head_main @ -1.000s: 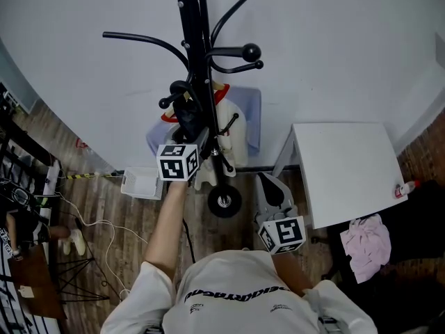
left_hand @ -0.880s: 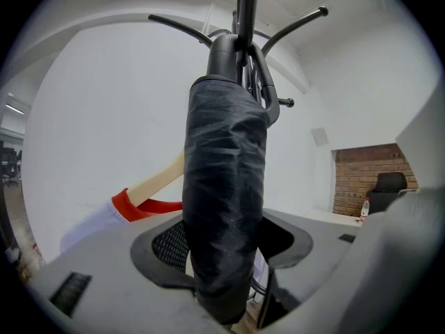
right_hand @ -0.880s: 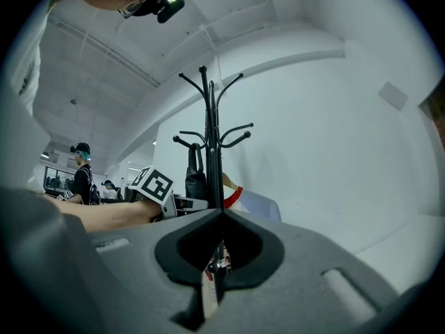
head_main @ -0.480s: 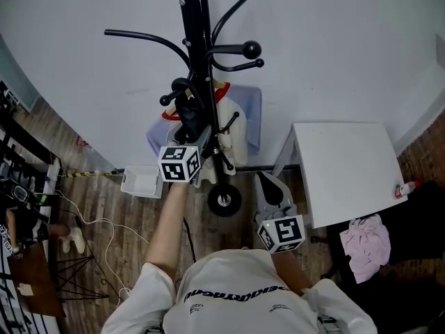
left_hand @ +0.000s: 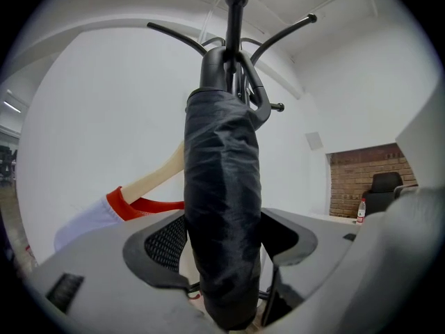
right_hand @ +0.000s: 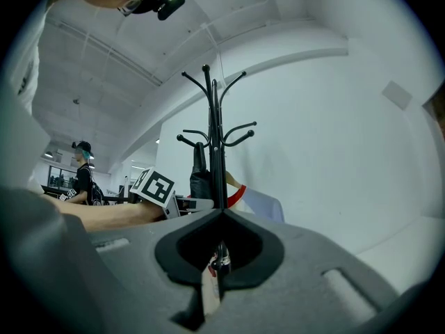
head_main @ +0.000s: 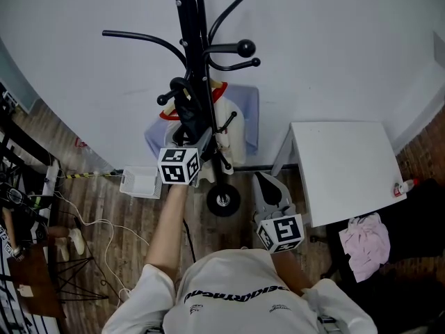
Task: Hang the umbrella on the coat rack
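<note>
A black folded umbrella [head_main: 186, 113] hangs by its handle from a hook of the black coat rack [head_main: 191, 19]. In the left gripper view the umbrella [left_hand: 222, 207] stands upright between the jaws, with the coat rack [left_hand: 233, 19] behind it. My left gripper [head_main: 196, 140] [left_hand: 226, 232] is open: its jaws have just been opening, and a gap shows beside the umbrella on the right. My right gripper [head_main: 270, 186] [right_hand: 221, 214] is shut and holds nothing. It sits low, pointing at the coat rack [right_hand: 214, 131].
A white and blue garment with a red collar [head_main: 236, 124] hangs behind the rack. A white table [head_main: 344, 169] stands at the right, with a pink cloth [head_main: 365, 239] below it. A white box [head_main: 139, 183] and cables lie on the floor at the left. A person [right_hand: 83, 179] stands far off.
</note>
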Tool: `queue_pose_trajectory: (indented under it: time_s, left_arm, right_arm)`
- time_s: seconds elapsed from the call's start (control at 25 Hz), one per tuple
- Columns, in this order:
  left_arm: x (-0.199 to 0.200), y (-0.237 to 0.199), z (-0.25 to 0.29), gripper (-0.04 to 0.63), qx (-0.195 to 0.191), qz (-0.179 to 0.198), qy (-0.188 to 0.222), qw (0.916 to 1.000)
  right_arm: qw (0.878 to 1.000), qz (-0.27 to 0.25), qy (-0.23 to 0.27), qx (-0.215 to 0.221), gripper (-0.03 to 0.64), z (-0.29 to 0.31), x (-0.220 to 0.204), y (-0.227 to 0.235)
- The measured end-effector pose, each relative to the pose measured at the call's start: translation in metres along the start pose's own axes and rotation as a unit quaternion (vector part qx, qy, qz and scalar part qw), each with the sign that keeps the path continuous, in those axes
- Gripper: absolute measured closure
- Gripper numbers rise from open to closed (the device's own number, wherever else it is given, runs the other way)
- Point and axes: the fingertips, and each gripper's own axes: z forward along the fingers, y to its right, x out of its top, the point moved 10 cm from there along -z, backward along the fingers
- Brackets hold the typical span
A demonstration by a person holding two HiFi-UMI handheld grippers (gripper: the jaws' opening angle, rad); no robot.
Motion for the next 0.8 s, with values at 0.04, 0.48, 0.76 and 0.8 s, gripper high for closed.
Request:
queue_pose_trajectory:
  time_s: [0.04,0.48,0.76,0.8]
  left_arm:
    - [0.001,0.000,-0.002,0.278,0.002,0.002,0.000,1.0000]
    - [0.016,0.004,-0.029,0.275,0.009,-0.009,0.031,0.9994]
    - [0.018,0.012,-0.048,0.276,0.013,-0.019,0.045,0.9987]
    - [0.018,0.014,-0.052,0.276,0.013,-0.017,0.045,0.9988]
  right_arm:
    - [1.000,-0.001,-0.001,0.003,0.620,0.000,0.000,-0.001]
    - [1.000,-0.002,-0.006,0.018,0.619,-0.008,-0.001,-0.012]
    - [1.000,-0.002,-0.014,0.022,0.620,-0.013,-0.004,-0.020]
    - [1.000,-0.002,-0.015,0.022,0.620,-0.014,-0.005,-0.021]
